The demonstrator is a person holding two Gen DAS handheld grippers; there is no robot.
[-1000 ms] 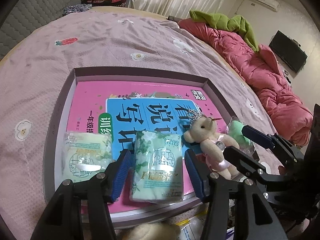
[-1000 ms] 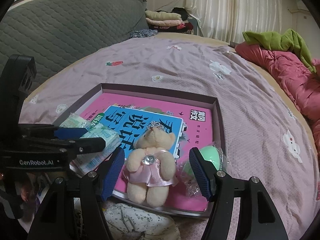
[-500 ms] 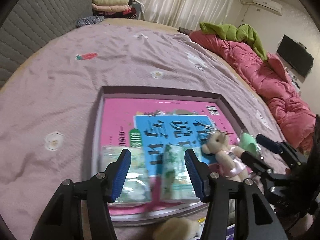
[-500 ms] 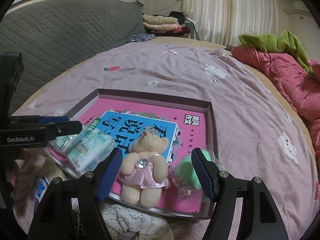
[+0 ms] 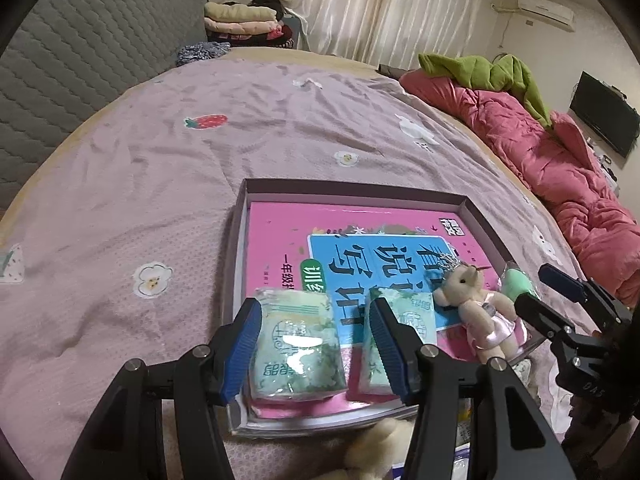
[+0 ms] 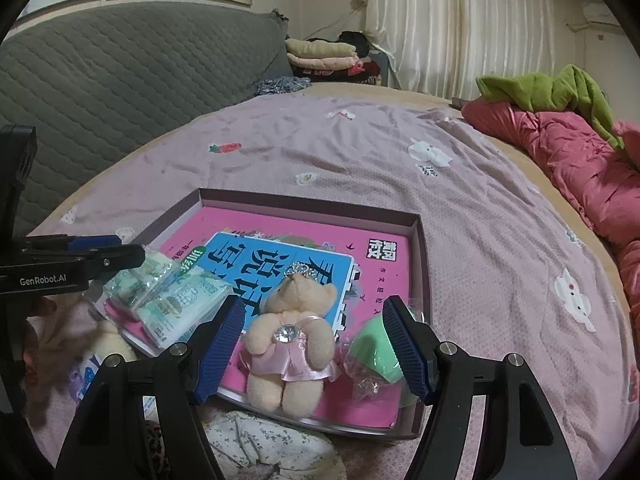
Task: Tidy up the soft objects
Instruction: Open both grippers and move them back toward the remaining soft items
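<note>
A shallow box (image 5: 352, 190) (image 6: 304, 202) lies on the pink bedspread with a pink book (image 5: 320, 224) in it. On the book lie two green tissue packs (image 5: 296, 344) (image 5: 404, 332), a small teddy bear in a pink dress (image 5: 480, 312) (image 6: 292, 332) and a green ball in clear wrap (image 5: 516, 284) (image 6: 372, 352). My left gripper (image 5: 316, 348) is open and empty, above the left tissue pack. My right gripper (image 6: 312, 348) is open and empty, its fingers to either side of the bear, near the box's front edge.
A beige plush toy (image 5: 376, 452) and a floral cloth (image 6: 276, 448) lie in front of the box. A red quilt (image 5: 532, 148) with a green garment lies at the right. Folded clothes (image 5: 240, 20) sit beyond the bed, by a grey headboard (image 6: 120, 72).
My left gripper has drawn back and shifted left, from straddling the right tissue pack to over the left one. My right gripper has pulled back slightly; the bear stays put.
</note>
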